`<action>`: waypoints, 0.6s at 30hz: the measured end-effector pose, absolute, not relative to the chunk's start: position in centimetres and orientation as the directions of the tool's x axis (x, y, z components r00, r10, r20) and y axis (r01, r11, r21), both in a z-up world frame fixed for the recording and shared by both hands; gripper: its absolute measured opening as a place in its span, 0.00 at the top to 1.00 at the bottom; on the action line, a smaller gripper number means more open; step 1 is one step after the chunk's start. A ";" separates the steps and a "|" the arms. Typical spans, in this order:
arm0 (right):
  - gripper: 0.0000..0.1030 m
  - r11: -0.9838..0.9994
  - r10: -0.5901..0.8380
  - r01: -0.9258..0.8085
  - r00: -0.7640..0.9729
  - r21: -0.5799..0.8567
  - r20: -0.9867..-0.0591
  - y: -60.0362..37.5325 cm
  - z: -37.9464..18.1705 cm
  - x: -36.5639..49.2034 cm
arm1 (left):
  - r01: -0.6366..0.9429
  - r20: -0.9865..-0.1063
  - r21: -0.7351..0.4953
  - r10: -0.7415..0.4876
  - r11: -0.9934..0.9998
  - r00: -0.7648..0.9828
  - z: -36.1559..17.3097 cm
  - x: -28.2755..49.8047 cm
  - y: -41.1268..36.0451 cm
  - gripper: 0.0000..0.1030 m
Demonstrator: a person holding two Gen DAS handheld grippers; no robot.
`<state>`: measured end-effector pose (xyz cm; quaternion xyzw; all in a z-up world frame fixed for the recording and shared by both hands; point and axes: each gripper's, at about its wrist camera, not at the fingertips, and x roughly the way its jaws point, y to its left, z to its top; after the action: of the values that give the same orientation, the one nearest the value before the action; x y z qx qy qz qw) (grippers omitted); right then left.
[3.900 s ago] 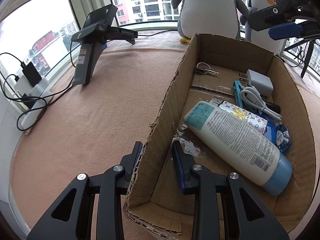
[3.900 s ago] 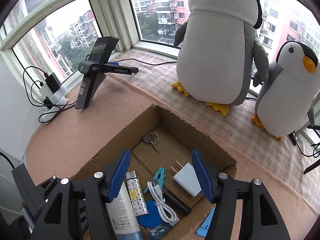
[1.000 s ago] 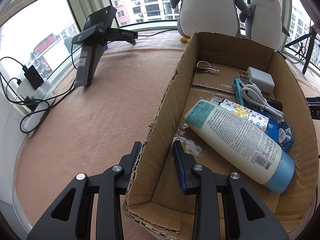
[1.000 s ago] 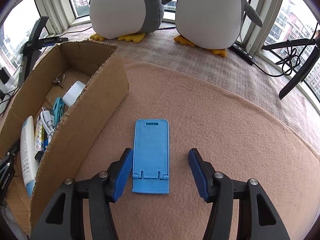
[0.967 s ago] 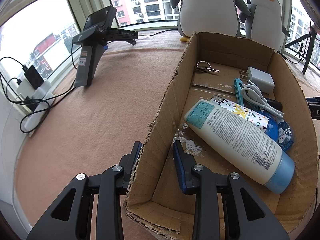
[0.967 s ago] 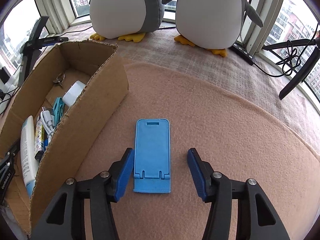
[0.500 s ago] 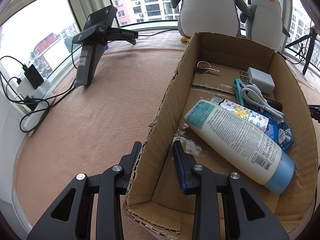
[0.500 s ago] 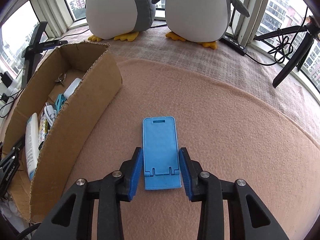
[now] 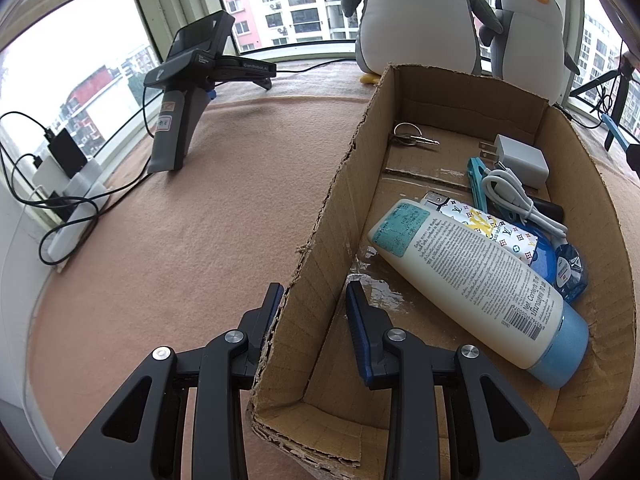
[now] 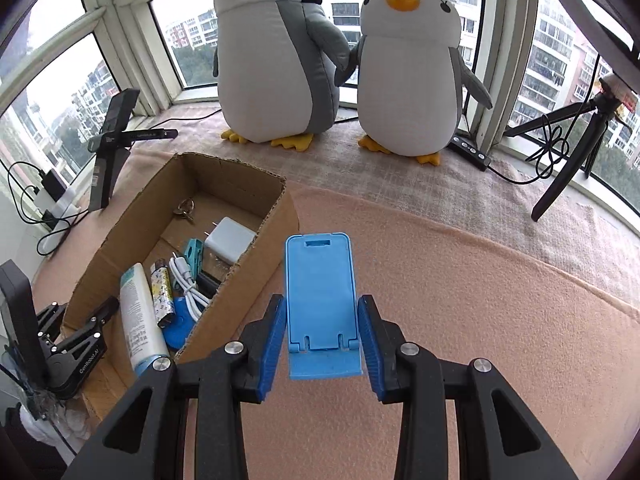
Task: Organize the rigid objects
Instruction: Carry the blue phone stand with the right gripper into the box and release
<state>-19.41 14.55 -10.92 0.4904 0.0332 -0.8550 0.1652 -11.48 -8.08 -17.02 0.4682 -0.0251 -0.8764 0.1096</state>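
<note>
Two grippers are at work on a pink blanket-covered surface (image 10: 460, 280) by the windows. The right gripper (image 10: 322, 334) has its jaws clamped on the lower end of a blue phone stand (image 10: 320, 296), one pad pressing each long edge, and the stand is clear of the surface, its top end pointing toward two plush penguins (image 10: 276, 60) at the window. The stand is just to the right of a cardboard box (image 10: 240, 280), outside its right wall.

The left gripper (image 9: 314, 304) has its jaws closed on the box's left wall (image 9: 320, 248), one finger outside and one inside, near the front corner. Inside the box a white lotion bottle (image 9: 476, 280) with a light blue cap lies diagonally, partly on top of a patterned lighter (image 9: 484, 226). Beside these lie a coiled white cable (image 9: 516, 196), a teal clip (image 9: 478, 182), a white charger plug (image 9: 520, 156) and, near the far wall, a key ring (image 9: 408, 138). A blue round item (image 9: 544, 256) and a small blue packet (image 9: 570, 270) sit against the right wall.

On the surface left of the box a third gripper device (image 9: 188, 92) stands on its handle, and a power strip (image 9: 72, 208) with cables rests at the window ledge. A black tripod (image 10: 568, 152) stands at the right.
</note>
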 end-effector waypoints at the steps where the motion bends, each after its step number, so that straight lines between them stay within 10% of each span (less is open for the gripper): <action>1: 0.68 -0.938 -0.261 0.330 -0.469 0.107 -0.844 14.0 -10.4 -19.4 | 0.168 -0.815 0.147 -0.215 -0.975 -0.538 -17.0 -11.5 -8.1 0.70; 18: 0.68 -0.832 -0.391 0.533 -0.374 0.150 -0.841 3.7 -9.8 -19.5 | 0.169 -0.816 0.140 -0.210 -0.976 -0.539 -17.2 -11.5 -7.8 0.70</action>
<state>-19.49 3.71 -9.79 0.4844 0.0736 -0.8256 0.2799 -11.54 -7.77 -17.15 0.4680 -0.0220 -0.8768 0.1081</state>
